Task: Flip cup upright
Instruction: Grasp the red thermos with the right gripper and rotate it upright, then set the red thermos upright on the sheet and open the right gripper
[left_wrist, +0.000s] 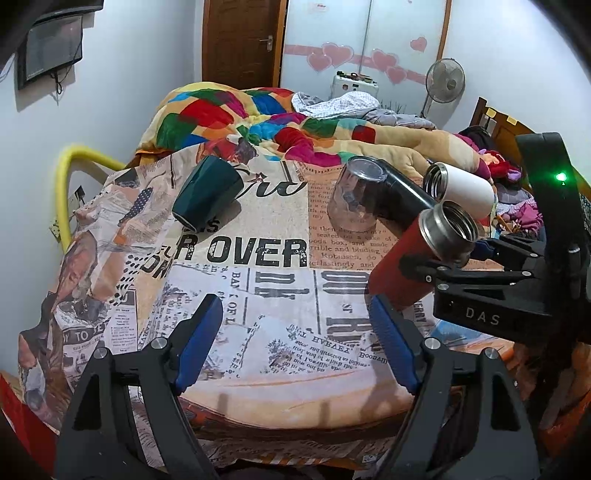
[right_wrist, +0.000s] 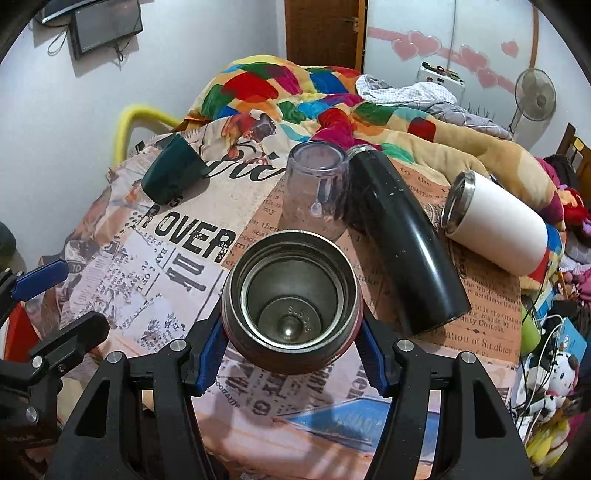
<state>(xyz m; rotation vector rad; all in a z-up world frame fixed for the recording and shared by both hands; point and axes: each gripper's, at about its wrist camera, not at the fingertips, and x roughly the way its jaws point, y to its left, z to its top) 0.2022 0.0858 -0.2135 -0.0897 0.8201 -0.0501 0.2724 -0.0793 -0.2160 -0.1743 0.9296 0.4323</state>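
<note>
My right gripper (right_wrist: 291, 354) is shut on a red steel-lined cup (right_wrist: 291, 295), held tilted above the table with its open mouth toward the camera. In the left wrist view the same red cup (left_wrist: 406, 258) leans in the right gripper (left_wrist: 443, 266). My left gripper (left_wrist: 295, 332) is open and empty over the table's near side. A dark green cup (left_wrist: 207, 197) stands upside down at the far left. A clear glass cup (left_wrist: 354, 195) stands upside down in the middle. A black flask (right_wrist: 402, 240) and a white cup (right_wrist: 495, 225) lie on their sides.
The table (left_wrist: 258, 350) has a newspaper-print cloth. A bed with a colourful quilt (left_wrist: 258, 118) is right behind it. A yellow rail (left_wrist: 70, 173) stands at the left. Clutter and toys (right_wrist: 546, 376) lie at the right edge.
</note>
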